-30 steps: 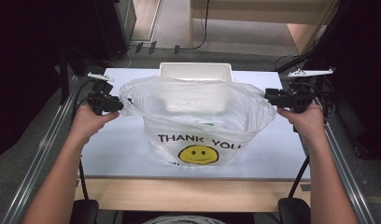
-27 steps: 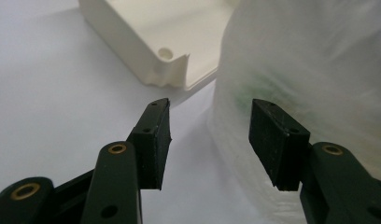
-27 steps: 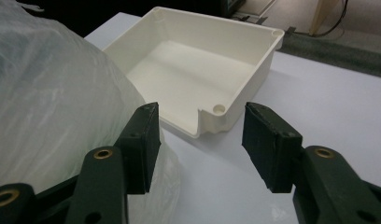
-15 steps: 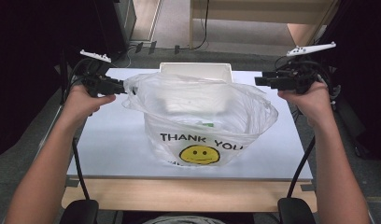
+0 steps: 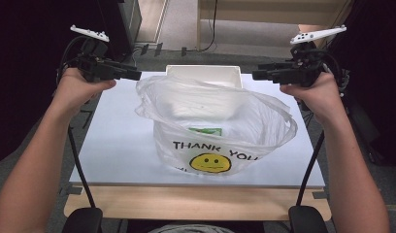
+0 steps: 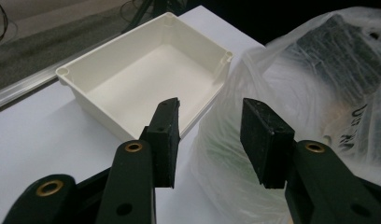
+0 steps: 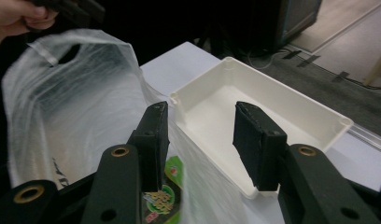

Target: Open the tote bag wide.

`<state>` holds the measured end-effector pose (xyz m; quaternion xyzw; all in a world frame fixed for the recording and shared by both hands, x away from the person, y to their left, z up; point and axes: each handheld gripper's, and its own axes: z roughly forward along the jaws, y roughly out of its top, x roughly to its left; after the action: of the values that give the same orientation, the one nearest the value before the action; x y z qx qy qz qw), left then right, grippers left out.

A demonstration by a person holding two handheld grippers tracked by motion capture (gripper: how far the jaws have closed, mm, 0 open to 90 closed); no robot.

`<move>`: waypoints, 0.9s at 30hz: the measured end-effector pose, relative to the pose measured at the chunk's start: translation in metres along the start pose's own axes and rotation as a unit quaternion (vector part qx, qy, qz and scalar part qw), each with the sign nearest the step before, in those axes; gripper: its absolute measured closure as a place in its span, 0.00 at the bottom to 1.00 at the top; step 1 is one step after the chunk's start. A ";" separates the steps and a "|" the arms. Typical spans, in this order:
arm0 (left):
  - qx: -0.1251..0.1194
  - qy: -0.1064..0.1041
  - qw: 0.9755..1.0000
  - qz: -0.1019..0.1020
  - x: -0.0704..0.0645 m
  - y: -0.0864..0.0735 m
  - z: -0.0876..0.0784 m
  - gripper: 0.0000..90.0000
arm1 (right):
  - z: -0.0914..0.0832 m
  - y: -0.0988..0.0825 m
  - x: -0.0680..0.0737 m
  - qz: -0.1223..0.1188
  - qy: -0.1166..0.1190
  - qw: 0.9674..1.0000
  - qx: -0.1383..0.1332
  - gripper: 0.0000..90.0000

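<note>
A translucent plastic bag point(image 5: 220, 121) printed with "THANK YOU" and a yellow smiley stands open on the white tabletop point(image 5: 113, 150). A green packet point(image 5: 206, 131) lies inside it. My left gripper point(image 5: 138, 75) hovers above and to the left of the bag's rim, and my right gripper point(image 5: 255, 75) above and to its right. Neither touches the bag. Both pairs of jaws have just been closing but still stand apart, with nothing between them. In the left gripper view, the left gripper point(image 6: 209, 137) looks down on the bag point(image 6: 300, 93). The right gripper point(image 7: 200, 140) sees the bag point(image 7: 72, 107) and packet point(image 7: 166, 189).
An empty white plastic bin point(image 5: 203, 76) sits on the table just behind the bag, also seen as the bin point(image 6: 137, 84) and the bin point(image 7: 268, 107). Black stands and cables flank the table. The wooden front edge point(image 5: 196, 204) lies near me.
Both hands have risen from the bag's rim level to well above it and slightly outward. The bag has stayed open on the table, its rim sagging a little.
</note>
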<state>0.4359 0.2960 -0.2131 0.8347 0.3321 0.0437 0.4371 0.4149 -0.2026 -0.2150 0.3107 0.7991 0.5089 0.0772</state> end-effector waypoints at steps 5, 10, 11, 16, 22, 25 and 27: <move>0.003 -0.009 1.000 0.008 -0.015 0.014 0.004 0.79 | 0.005 0.002 0.012 -0.009 0.002 1.000 0.007 0.64; 0.002 -0.024 0.999 0.029 -0.035 0.023 0.016 0.91 | 0.007 0.007 0.026 -0.006 0.019 1.000 -0.004 0.73; 0.004 -0.027 0.999 0.034 -0.038 0.024 0.018 0.92 | 0.007 0.007 0.029 -0.009 0.020 1.000 -0.002 0.74; 0.014 -0.044 0.998 0.047 -0.052 0.030 0.029 0.96 | 0.010 0.016 0.042 -0.030 0.018 0.999 0.005 0.78; 0.026 -0.058 0.996 0.061 -0.066 0.036 0.045 0.96 | 0.030 0.017 0.055 -0.044 0.017 0.998 0.037 0.85; 0.029 -0.070 0.996 0.053 -0.066 0.038 0.053 0.96 | 0.036 0.018 0.059 -0.056 0.025 0.998 0.031 0.89; 0.030 -0.074 0.996 0.049 -0.068 0.040 0.059 0.96 | 0.041 0.021 0.063 -0.046 0.037 0.998 0.028 0.91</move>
<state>0.4252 0.1988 -0.2043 0.8636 0.2587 -0.0063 0.4328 0.3918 -0.1285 -0.2038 0.2563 0.8289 0.4934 0.0623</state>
